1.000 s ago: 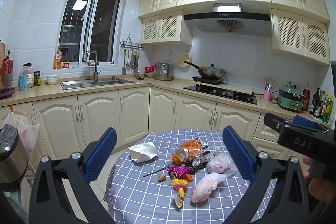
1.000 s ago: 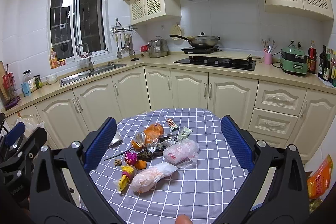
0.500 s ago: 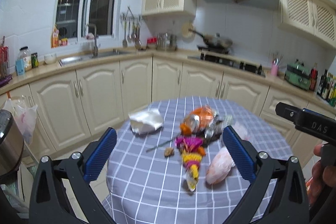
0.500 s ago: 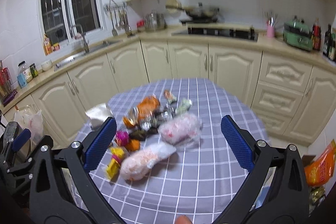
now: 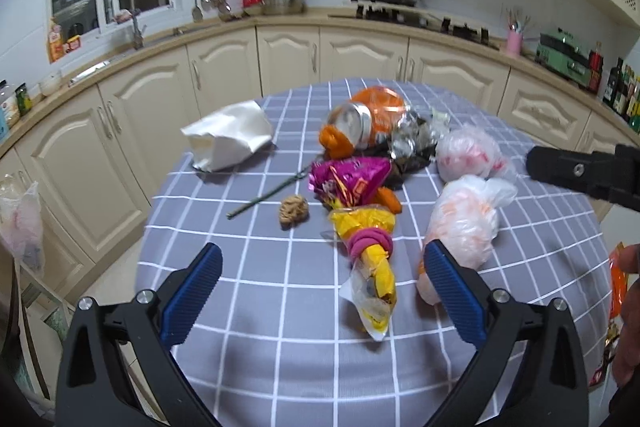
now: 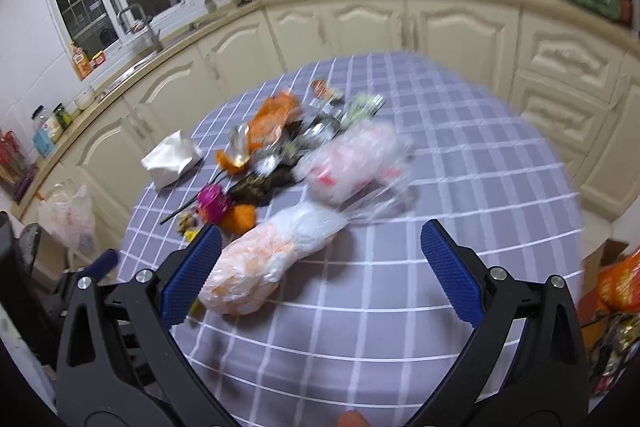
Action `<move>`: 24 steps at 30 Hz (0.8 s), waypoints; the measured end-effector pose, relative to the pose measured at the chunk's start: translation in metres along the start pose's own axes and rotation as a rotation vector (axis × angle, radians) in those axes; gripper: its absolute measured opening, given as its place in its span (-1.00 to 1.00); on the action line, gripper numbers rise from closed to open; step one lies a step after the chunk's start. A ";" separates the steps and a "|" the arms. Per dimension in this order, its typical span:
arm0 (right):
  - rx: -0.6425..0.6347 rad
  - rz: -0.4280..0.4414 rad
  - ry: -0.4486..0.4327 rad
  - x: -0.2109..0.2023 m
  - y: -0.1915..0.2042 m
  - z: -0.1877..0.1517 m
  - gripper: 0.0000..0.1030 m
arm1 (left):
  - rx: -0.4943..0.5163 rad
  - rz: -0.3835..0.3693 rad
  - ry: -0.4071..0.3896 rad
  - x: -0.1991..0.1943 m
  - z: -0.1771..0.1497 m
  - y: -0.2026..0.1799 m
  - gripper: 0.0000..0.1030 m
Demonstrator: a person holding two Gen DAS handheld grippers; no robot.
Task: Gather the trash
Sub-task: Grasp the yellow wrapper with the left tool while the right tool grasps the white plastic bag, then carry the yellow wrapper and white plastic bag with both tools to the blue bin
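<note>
Trash lies in a heap on the round table with a grey checked cloth (image 5: 280,339). I see a crumpled white tissue (image 5: 230,138), an orange can (image 5: 366,121), a purple wrapper (image 5: 350,179), a yellow wrapper tied with a pink band (image 5: 370,255), a brown crumb ball (image 5: 294,211) and two knotted plastic bags (image 5: 464,223) (image 5: 468,153). My left gripper (image 5: 320,291) is open just short of the yellow wrapper. My right gripper (image 6: 318,269) is open over the near plastic bag (image 6: 272,255); its view is blurred.
Cream kitchen cabinets (image 5: 288,55) and a counter curve behind the table. A plastic bag (image 5: 20,219) hangs at the left. Orange packaging (image 6: 616,287) lies on the floor at the right. The right gripper's body (image 5: 588,175) shows in the left wrist view.
Both grippers have moved forward and tilted down toward the table; the trash now fills more of each view. Both stay open and empty.
</note>
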State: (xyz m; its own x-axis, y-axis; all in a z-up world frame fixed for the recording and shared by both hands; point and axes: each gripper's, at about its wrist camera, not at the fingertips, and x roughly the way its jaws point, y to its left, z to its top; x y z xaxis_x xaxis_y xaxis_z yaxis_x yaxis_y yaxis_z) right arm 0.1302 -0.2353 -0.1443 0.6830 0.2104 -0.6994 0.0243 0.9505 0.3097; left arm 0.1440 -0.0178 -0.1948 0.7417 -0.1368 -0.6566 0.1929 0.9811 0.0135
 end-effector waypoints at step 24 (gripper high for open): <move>0.032 0.183 0.058 -0.019 -0.040 -0.026 -0.23 | -0.038 -0.124 0.080 0.006 -0.020 -0.013 -0.53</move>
State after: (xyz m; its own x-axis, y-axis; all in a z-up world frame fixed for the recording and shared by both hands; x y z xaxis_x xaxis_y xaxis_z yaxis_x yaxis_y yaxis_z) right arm 0.0977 -0.2719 -0.1603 0.6347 0.3932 -0.6653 -0.0731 0.8876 0.4548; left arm 0.1331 -0.0282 -0.2138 0.6599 -0.2473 -0.7095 0.2545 0.9620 -0.0987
